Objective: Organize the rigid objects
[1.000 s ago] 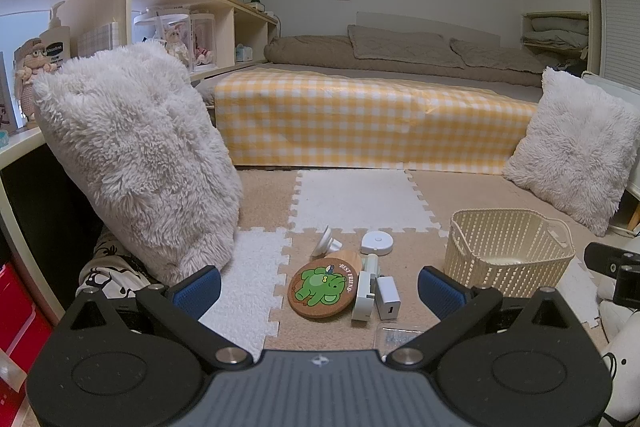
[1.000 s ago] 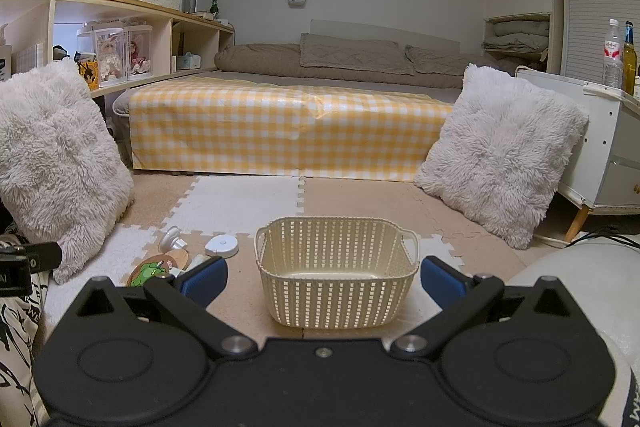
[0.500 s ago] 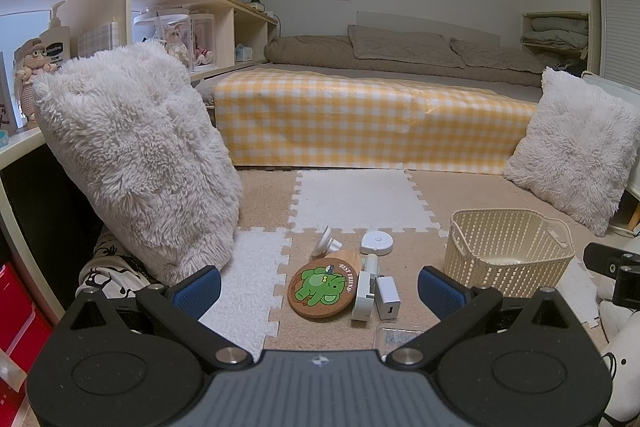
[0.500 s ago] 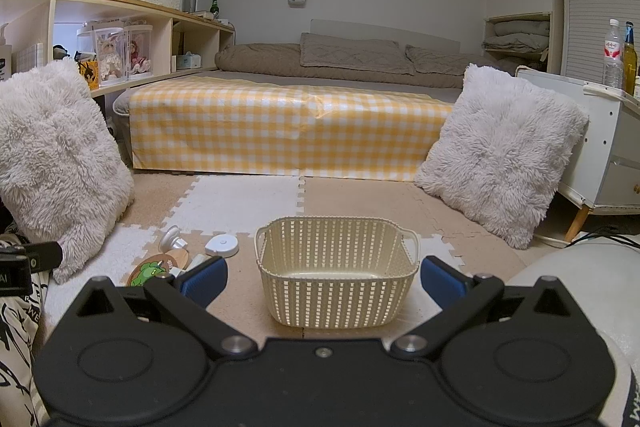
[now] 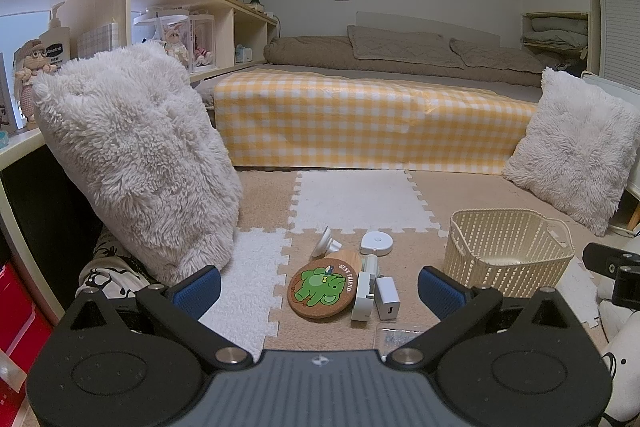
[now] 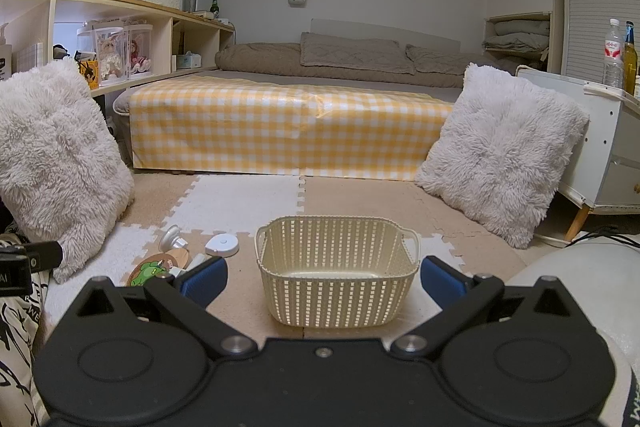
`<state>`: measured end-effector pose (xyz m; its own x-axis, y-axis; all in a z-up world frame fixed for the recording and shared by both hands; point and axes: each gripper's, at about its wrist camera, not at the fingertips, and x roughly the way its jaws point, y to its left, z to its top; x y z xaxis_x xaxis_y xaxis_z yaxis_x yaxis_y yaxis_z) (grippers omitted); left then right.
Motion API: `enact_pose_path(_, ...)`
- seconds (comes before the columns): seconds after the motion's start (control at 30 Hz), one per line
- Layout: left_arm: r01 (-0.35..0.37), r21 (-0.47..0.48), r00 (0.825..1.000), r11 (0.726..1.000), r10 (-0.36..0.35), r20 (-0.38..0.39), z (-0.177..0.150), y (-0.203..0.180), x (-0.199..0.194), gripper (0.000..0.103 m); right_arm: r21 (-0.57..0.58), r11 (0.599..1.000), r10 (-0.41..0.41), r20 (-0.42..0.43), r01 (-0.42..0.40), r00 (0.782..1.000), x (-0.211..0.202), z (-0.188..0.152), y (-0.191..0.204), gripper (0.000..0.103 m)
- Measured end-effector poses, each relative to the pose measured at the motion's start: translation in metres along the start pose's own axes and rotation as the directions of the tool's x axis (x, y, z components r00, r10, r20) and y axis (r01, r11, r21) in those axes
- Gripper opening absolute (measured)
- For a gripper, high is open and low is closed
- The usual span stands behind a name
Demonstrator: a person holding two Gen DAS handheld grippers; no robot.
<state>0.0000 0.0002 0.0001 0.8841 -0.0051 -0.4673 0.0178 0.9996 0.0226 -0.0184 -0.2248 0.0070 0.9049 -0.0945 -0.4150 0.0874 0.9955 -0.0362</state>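
Left wrist view shows the small rigid pieces in a loose cluster on the tan foam puzzle mat (image 5: 340, 331): a round cork coaster printed with a green cartoon animal (image 5: 324, 287), a white cube-shaped USB charger (image 5: 387, 297), a long white plastic clip-like piece (image 5: 364, 293) touching the charger's left side, a flat round white disc (image 5: 376, 242) and a white cone-shaped suction holder (image 5: 326, 243) farther back. A clear plastic case (image 5: 400, 335) lies nearest the camera, partly hidden by the tool. None has been lifted, so this looks like the very start, before the first pick.

The cream perforated plastic basket (image 6: 336, 267), rectangular with small moulded handles, stands just right of the cluster and appears empty; it is the likely destination.

The left gripper (image 5: 319, 287) hangs over the cluster with its blue-padded fingers spread wide and nothing between them. The right gripper (image 6: 324, 277) faces the basket, also spread wide and empty.

The next move probably calls for lowering the left tool onto one piece. The charger's flat hard sides should suit a pinch; the thin coaster lies flat on the mat and may need an edge raised first. The smooth disc could slip.

Around this are shaggy white mat tiles, two fluffy white cushions (image 5: 136, 155), and a low bed draped in yellow checked cloth (image 5: 360, 123).
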Motion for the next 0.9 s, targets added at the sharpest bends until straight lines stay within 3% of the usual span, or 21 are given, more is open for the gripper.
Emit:
enact_pose_path(0.33,-0.009,-0.005,1.000,1.000,0.009,0.008,0.002,-0.002,0.000,0.103,-0.005,1.000,0.004,0.030,-0.004,1.000,-0.002,0.001,0.004,0.103)
enact_pose_path(0.5,-0.011,-0.010,1.000,1.000,0.011,0.007,0.005,-0.003,0.003,0.103,0.047,0.999,0.018,0.023,-0.020,1.000,0.005,0.011,-0.004,0.103)
enact_pose_path(0.67,-0.021,-0.011,1.000,1.000,0.021,-0.001,0.008,-0.005,0.013,0.103,0.095,0.995,0.020,0.005,-0.020,1.000,0.023,0.025,-0.017,0.103)
enact_pose_path(0.9,-0.046,-0.011,0.999,0.999,0.046,-0.012,0.014,-0.005,0.033,0.103,0.120,0.993,-0.027,0.043,0.022,0.999,0.060,0.051,-0.048,0.103)
